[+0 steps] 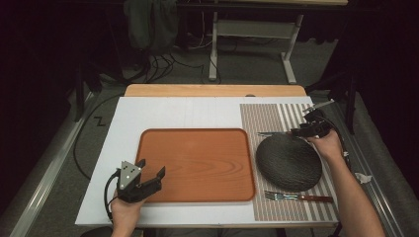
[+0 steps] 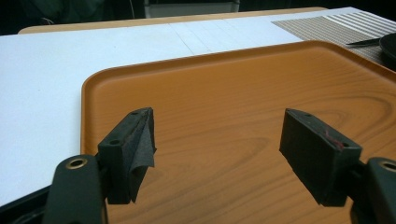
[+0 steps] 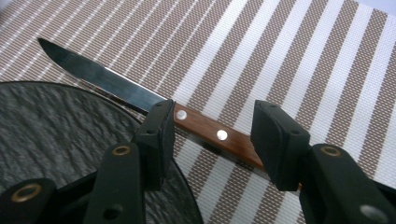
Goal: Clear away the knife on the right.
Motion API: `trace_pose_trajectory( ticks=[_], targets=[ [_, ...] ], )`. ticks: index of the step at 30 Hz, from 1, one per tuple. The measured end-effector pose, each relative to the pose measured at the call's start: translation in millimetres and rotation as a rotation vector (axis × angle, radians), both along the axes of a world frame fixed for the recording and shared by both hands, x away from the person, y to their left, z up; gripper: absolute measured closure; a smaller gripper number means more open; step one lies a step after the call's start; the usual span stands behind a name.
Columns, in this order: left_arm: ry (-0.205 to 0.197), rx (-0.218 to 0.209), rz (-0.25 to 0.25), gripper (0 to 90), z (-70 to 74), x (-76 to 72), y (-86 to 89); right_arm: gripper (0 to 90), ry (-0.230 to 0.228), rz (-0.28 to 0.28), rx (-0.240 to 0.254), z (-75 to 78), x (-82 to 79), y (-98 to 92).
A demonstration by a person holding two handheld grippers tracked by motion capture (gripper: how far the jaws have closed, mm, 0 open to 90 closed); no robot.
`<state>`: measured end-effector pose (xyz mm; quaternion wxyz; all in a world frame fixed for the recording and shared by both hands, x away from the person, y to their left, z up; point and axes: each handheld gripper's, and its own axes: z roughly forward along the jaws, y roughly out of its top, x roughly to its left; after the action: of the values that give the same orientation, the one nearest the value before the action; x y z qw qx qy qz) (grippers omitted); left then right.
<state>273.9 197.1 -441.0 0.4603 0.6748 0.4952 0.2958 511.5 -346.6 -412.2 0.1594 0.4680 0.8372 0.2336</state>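
Note:
A wood-handled knife (image 3: 205, 130) lies on the striped placemat (image 3: 303, 60), just past the far rim of a dark round plate (image 3: 56, 126). My right gripper (image 3: 215, 115) is low over the handle with its jaws apart on either side; the pads do not press on it. In the high view the right gripper (image 1: 309, 129) is at the plate's (image 1: 289, 162) far right, with the knife blade (image 1: 269, 134) pointing left. My left gripper (image 1: 151, 168) hovers open over the near left corner of the orange tray (image 1: 195, 148), nothing between its jaws (image 2: 217, 126).
A fork (image 1: 296, 197) with a wooden handle lies on the placemat (image 1: 269, 116) in front of the plate. The tray (image 2: 233, 84) sits on a white board on the table. Beyond the far table edge are cables and a desk frame on the floor.

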Motion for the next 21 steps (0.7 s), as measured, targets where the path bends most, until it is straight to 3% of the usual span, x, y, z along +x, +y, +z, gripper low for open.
trace_pose_trajectory(
  ticks=[7,21],
  targets=[
    [0.000,0.007,0.000,26.8,-0.2,-0.1,-1.0,51.7,0.031,0.002,-0.037,-3.4,6.2,0.5],
    [0.002,0.011,0.000,26.8,-0.7,-0.4,-1.8,50.3,0.058,0.004,-0.040,-7.5,11.3,-1.0]
  ],
)
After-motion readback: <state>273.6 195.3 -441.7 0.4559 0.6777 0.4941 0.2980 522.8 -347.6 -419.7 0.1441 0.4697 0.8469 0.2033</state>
